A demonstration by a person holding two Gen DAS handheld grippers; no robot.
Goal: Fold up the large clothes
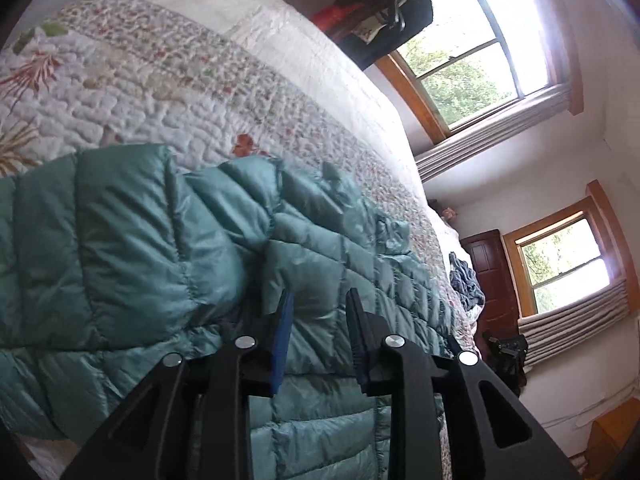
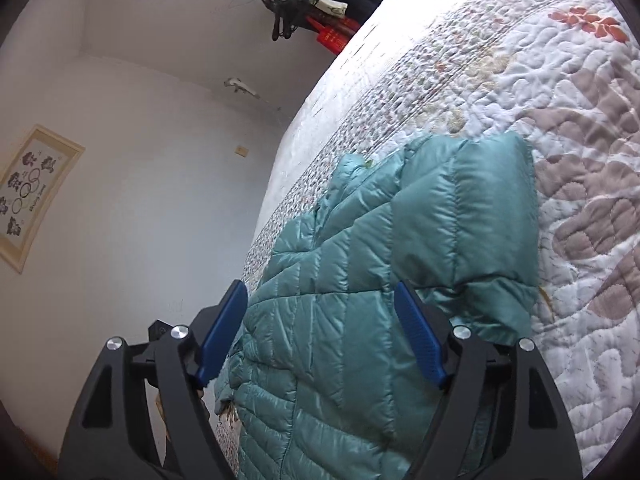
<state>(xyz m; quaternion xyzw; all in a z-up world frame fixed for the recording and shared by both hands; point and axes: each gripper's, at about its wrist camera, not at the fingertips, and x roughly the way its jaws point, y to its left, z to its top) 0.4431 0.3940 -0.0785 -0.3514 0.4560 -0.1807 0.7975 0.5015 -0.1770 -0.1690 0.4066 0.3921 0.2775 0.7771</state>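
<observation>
Left gripper (image 1: 320, 300), seen along its own fingers: the jaws stand a moderate way apart with nothing between them, poised over the teal quilted puffer jacket (image 1: 132, 240). Jacket fabric fills the gap seen between the fingertips, but whether the tips touch it cannot be told. The jacket spreads from the lower left of this view to beneath the gripper and lies on a floral quilt (image 1: 120, 92) that covers the bed. A folded-over part of the jacket, with wider quilting channels, sits to the left of the fingers; a narrower-channelled panel runs under and beyond them toward the bed's edge.

Right gripper (image 2: 320, 316): jaws spread wide, empty, blue pads (image 2: 418, 336) facing inward. The jacket (image 2: 360, 280) lies directly below and ahead, occupying the whole span between the two fingers. The left finger hangs out past the jacket's edge, near the side of the bed; the right finger stands over the jacket where a folded flap with broad channels meets the body. The jacket rests close to the bed's edge, with open quilt (image 2: 560, 160) to its right.

Background: two wood-framed windows (image 1: 480, 68) in the left view; a framed picture (image 2: 32, 196) on a white wall in the right view.
</observation>
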